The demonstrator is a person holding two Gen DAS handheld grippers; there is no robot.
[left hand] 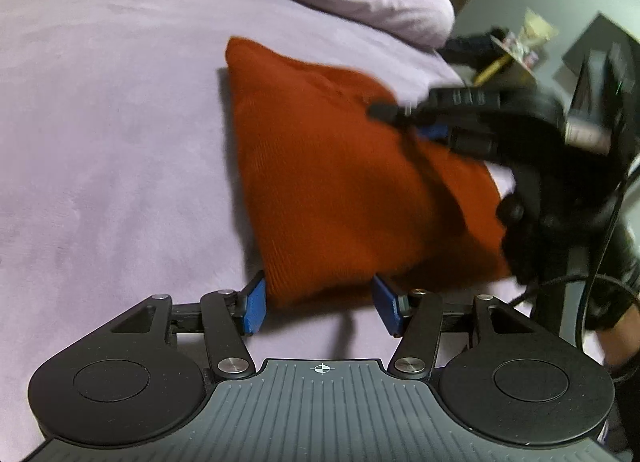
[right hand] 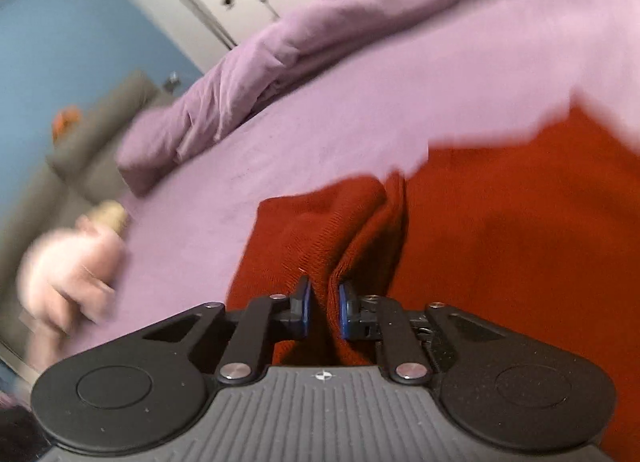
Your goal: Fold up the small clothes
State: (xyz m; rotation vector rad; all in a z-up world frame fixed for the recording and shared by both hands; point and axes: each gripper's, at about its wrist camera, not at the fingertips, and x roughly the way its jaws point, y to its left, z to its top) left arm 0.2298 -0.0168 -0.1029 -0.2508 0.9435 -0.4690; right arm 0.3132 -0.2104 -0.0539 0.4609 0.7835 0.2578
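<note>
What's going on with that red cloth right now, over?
Right gripper pinching a bunched fold of the red garment. Left gripper open, jaws astride its near corner. Garment lies on the purple bed. Nothing in the way.

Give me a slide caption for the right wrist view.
Right gripper pinches a bunched fold of the red knit garment on the lilac bedsheet.

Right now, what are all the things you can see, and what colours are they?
Rust-red knitted garment: one, lying on the bed sheet, a bunched fold pinched up.
Lilac bed sheet: one, under everything.
Lilac rumpled duvet: one, heaped along the far edge of the sheet.
Grey sofa: one, beyond the bed by a blue wall.
Left gripper: black with blue pads, open around the garment's near corner.
Right gripper: black with blue pads, shut on the garment's fold.
</note>
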